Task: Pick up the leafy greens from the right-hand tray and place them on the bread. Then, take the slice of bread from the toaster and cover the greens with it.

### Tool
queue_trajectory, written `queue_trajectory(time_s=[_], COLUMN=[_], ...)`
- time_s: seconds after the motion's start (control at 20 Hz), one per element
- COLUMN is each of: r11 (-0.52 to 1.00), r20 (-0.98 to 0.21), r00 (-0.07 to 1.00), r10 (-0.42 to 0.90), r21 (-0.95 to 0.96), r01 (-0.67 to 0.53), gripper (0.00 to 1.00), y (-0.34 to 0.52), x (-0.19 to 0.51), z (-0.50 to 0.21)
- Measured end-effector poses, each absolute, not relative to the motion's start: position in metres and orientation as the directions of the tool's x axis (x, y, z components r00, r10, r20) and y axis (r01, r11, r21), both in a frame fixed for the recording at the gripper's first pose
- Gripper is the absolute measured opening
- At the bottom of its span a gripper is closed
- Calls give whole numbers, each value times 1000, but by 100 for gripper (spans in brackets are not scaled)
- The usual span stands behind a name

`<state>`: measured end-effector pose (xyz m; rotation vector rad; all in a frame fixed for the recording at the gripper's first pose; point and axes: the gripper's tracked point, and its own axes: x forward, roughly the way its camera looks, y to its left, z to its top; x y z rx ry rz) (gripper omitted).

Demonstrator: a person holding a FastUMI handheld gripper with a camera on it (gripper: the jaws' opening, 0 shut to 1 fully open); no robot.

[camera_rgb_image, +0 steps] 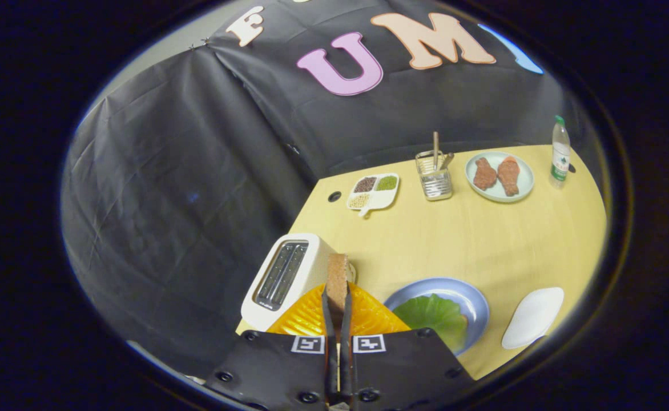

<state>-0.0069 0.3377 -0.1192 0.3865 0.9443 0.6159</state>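
Gripper view, fingers (338, 297) pinching flat bread slice (337, 279), seemingly beside glossy toaster (283, 277)

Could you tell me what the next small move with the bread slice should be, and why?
Probably carry it toward the blue plate. The hand-held gripper is shut on the bread slice, held on edge clear of the toaster and above the orange tray. The green leaf already lies on bread on that plate, uncovered.
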Motion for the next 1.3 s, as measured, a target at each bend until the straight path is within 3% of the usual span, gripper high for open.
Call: queue_trajectory(time_s=[1.05,1.1,1.15,1.3], r11=[825,832,842,862], r20=[-739,-746,-759,-783], r00=[384,381,373,362], r10=[554,546,533,505], r21=[547,538,521,482], r01=[-139,-140,-144,-159], gripper=[4,11,11,30], y=[270,265,260,246], x=[-30,-29,-31,-34], z=[-230,-233,-239,-251])
